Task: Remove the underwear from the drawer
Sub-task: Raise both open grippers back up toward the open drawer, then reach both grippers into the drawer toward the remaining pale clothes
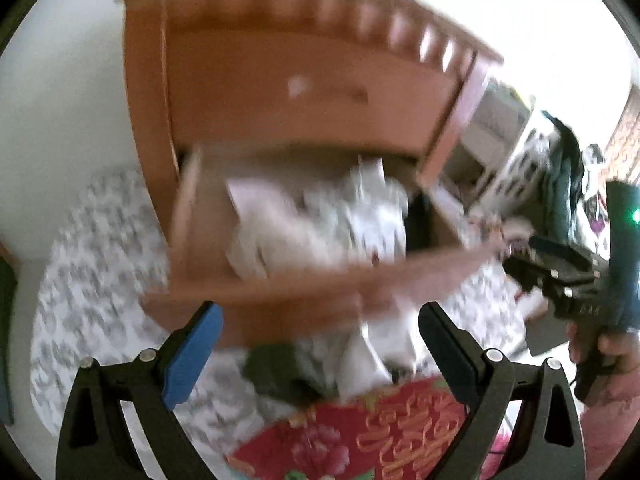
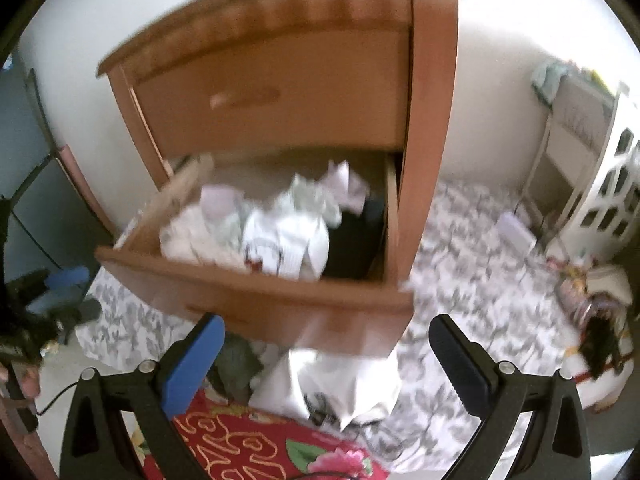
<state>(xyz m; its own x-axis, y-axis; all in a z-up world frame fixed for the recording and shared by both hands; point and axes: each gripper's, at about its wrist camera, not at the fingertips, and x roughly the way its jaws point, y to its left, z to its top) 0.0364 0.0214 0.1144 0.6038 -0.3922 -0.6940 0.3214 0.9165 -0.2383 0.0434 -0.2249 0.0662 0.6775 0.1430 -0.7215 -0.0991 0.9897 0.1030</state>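
A wooden nightstand has its lower drawer (image 1: 256, 284) (image 2: 248, 292) pulled out. Inside lies a heap of white and pale underwear (image 1: 320, 220) (image 2: 276, 232), with something black at the right end. More white and dark garments (image 1: 360, 356) (image 2: 332, 384) lie on the floor below the drawer front. My left gripper (image 1: 320, 320) hangs open in front of the drawer, nothing between its fingers. My right gripper (image 2: 326, 332) is open too, just below the drawer front and above the floor garments. Both views are blurred.
A red floral mat (image 1: 360, 436) (image 2: 248, 444) lies near the cameras on a grey patterned rug (image 1: 92, 280) (image 2: 480, 280). White lattice furniture (image 2: 608, 192) stands at the right. The upper drawer (image 2: 272, 96) is closed. A hand holds the right gripper's handle (image 1: 600, 344).
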